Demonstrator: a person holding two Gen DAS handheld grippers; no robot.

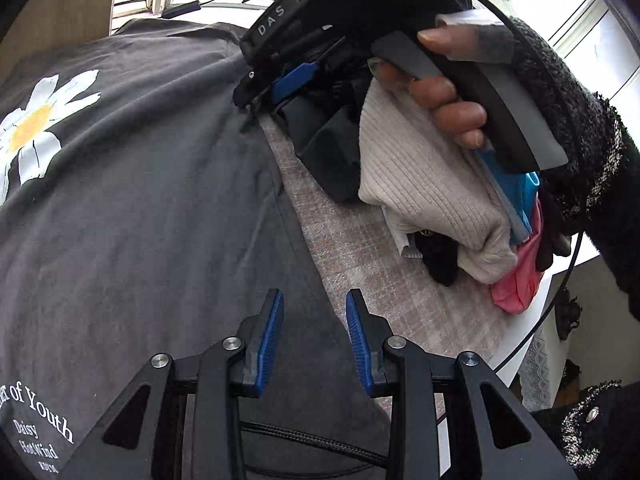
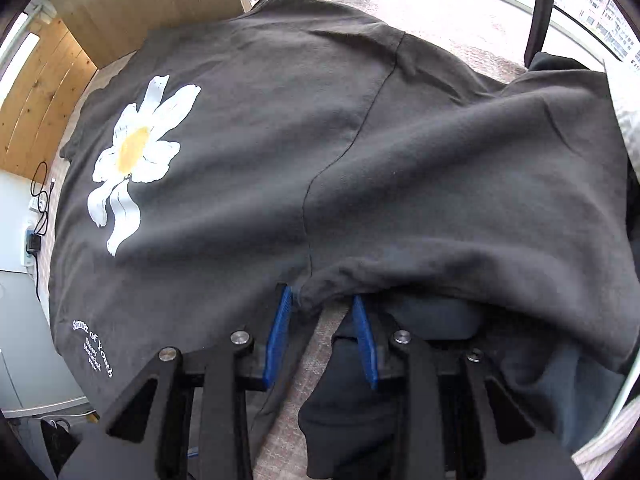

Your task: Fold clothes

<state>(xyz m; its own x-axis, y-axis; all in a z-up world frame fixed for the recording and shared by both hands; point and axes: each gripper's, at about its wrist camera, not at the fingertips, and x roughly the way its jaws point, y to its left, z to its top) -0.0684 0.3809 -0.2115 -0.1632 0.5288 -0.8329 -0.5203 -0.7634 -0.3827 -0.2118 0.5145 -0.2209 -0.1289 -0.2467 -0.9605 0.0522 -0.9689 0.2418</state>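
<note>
A dark grey T-shirt point(image 1: 132, 200) with a white daisy print point(image 1: 36, 124) lies spread on the table; it also shows in the right wrist view point(image 2: 248, 152) with its daisy point(image 2: 136, 156). My left gripper point(image 1: 315, 336) is open and empty, hovering over the shirt's right edge. My right gripper point(image 2: 322, 336) is open, its blue fingers point(image 2: 280, 332) on either side of a bunched fold of the shirt's sleeve point(image 2: 316, 292), not closed on it. In the left wrist view the right gripper's body point(image 1: 320, 92) sits over the shirt, held by a hand point(image 1: 448, 92).
A pile of clothes stands at the right: a cream ribbed knit point(image 1: 424, 184), blue point(image 1: 520, 196) and pink point(image 1: 520, 284) items. The table has a grey-pink cloth point(image 1: 360, 248). A wooden panel point(image 2: 120, 4) and windows stand behind. Cables and a charger point(image 2: 36, 224) lie left.
</note>
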